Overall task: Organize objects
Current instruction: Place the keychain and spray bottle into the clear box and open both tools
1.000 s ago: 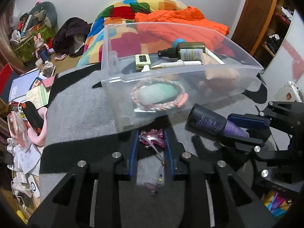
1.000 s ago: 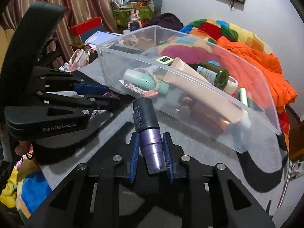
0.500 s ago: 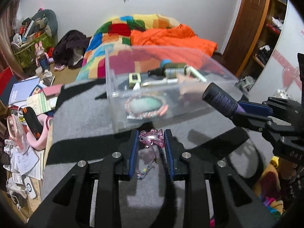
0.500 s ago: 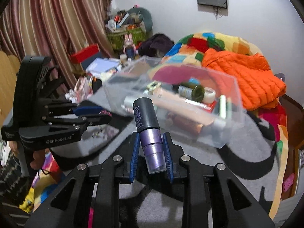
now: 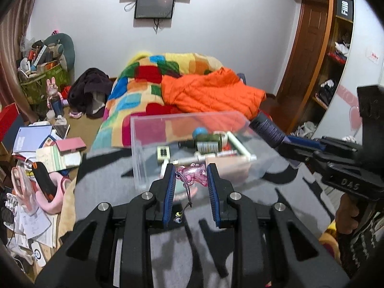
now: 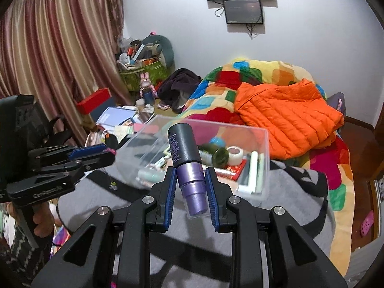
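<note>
carrying a pink charm (image 5: 192, 175) in the left gripper (image 5: 189, 182) and a purple bottle (image 6: 189, 168) in the right gripper (image 6: 190, 187), both clamped; next is probably lowering each into the clear bin (image 6: 261, 144).

White letters "DAS" stand on the black body of the right gripper (image 5: 309, 148), seen from the left wrist. A black sign (image 5: 345, 5) on the wooden shelf reads roughly "FIIIO". The print on the purple bottle's (image 6: 189, 168) dark cap is too small to read.
</note>
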{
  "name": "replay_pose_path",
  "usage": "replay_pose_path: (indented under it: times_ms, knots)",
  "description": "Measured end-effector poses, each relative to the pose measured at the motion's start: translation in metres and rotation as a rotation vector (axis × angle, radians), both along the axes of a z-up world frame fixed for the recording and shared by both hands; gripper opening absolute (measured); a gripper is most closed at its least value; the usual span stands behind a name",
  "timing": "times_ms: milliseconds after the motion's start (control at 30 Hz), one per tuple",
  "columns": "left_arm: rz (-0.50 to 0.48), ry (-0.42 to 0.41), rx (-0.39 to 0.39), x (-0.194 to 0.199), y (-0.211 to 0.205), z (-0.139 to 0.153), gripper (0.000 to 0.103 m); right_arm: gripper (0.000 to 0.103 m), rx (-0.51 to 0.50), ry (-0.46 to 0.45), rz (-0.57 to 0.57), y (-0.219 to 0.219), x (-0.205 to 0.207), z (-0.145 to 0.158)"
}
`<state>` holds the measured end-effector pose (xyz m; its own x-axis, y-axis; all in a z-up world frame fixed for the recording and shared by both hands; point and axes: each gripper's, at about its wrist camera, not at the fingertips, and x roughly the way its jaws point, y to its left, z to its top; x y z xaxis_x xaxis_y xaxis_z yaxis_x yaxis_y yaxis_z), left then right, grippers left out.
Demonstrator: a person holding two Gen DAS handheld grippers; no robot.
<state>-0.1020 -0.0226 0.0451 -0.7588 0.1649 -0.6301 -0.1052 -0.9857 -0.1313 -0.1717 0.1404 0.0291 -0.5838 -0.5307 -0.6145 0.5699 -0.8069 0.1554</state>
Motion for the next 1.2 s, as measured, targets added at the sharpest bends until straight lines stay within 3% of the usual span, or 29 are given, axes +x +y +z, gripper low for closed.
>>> replay_pose_path:
  times_ms: [300,500,767,933,1200]
  knots:
    - [0.045,0.017,0.041,-0.029,-0.009,0.009,0.026,0.022,0.016,-0.041,-0.026,-0.007,-0.043,-0.01]
    - [0.075,-0.049,0.038,-0.057,-0.014,-0.012,0.026,0.022,0.051,-0.127,-0.005,-0.023,-0.073,-0.035]
    - [0.074,-0.148,0.028,-0.073,-0.018,-0.045,0.026,0.023,0.133,-0.17,0.049,-0.048,-0.078,-0.061]
    - [0.059,-0.143,0.043,-0.066,-0.019,-0.043,0.026,0.026,0.12,-0.172,0.05,-0.042,-0.074,-0.055]
    - [0.047,-0.076,0.054,-0.044,-0.017,-0.021,0.04,0.026,0.056,-0.134,0.046,-0.025,-0.05,-0.027]
